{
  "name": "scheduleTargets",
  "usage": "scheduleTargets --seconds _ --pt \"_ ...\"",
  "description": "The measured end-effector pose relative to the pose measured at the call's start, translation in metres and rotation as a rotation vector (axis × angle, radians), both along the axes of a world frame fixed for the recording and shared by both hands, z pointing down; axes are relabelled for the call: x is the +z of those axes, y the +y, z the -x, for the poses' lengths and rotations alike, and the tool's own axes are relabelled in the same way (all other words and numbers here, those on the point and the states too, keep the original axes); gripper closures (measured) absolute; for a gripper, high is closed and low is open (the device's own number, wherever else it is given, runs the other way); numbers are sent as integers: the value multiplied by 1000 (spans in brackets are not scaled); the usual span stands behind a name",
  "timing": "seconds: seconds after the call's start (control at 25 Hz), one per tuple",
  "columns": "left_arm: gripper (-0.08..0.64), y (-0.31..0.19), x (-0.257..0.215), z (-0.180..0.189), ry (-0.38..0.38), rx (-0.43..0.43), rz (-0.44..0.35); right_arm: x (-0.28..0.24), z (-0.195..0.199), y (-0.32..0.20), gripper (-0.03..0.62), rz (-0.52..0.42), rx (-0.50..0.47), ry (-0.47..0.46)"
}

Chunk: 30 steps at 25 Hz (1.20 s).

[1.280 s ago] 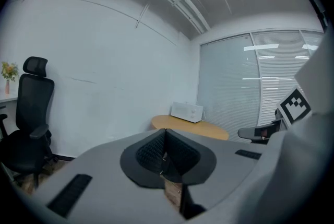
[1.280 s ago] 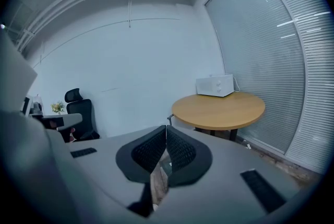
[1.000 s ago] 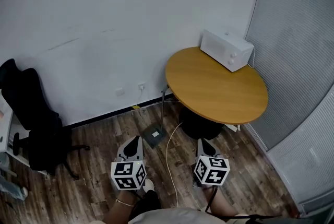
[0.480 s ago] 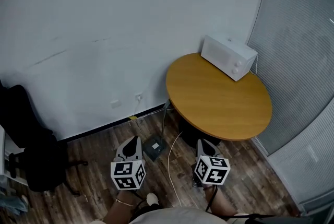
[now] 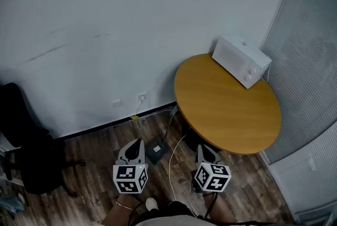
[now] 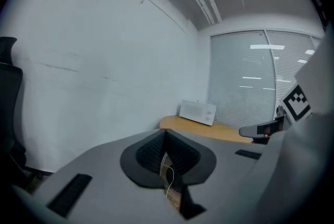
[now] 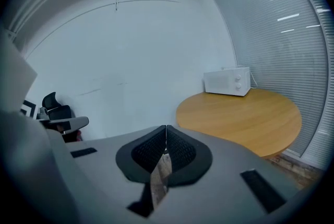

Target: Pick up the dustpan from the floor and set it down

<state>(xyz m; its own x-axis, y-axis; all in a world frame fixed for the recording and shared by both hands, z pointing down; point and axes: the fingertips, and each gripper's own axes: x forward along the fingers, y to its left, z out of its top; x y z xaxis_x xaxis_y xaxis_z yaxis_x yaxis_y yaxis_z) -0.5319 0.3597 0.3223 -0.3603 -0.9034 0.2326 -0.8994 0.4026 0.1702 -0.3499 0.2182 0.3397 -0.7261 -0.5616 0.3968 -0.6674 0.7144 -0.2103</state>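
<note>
1. Left claw point(image 5: 138, 142): held low over the floor point(image 5: 89, 188) at near left. Its own view shows two ribbed black pads pressed together at the tip, with nothing gripped.
2. Right claw point(image 5: 201, 149): near right, close to the dark base of the round bench point(image 5: 226, 109). The ribbed pads meet tip to tip and the claw is empty.
3. Dustpan point(image 5: 156, 150): lying on the floor between the two claws and a little farther off, apart from both. It has a flat, squarish, dark grey pan with a small pale patch on top. A thin straight handle rises from it toward the wall point(image 5: 105, 19).
4. Floor: dark wood-grain planks with a matt finish.
5. Cable point(image 5: 170, 167): thin and white. It curves loosely across the floor between the claws, just right of the dustpan.
6. Round bench: smooth orange-brown wooden top, to the right of the dustpan.
7. Microwave point(image 5: 242, 61): a white box with rounded corners and two round knobs on its face. It sits at the far edge of the bench.
8. Wall: plain white with faint scuff lines. Pale wall sockets point(image 5: 142, 97) are set low down.
9. Blinds point(image 5: 310, 61): grey horizontal slats along the right side.
10. Office chair point(image 5: 26, 135): black, at far left by the wall
</note>
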Motion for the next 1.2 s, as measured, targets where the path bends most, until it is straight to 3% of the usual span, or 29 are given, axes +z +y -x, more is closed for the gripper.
scheduleTargets --seconds 0.72,0.96,1.2 --pt "543 -36 58 14 55 -46 96 49 35 -33 560 44 -89 64" --pt "543 -41 105 17 71 -35 144 102 42 -34 560 78 -105 95" --pt "543 -45 171 19 109 -61 142 184 45 -28 560 99 -137 163"
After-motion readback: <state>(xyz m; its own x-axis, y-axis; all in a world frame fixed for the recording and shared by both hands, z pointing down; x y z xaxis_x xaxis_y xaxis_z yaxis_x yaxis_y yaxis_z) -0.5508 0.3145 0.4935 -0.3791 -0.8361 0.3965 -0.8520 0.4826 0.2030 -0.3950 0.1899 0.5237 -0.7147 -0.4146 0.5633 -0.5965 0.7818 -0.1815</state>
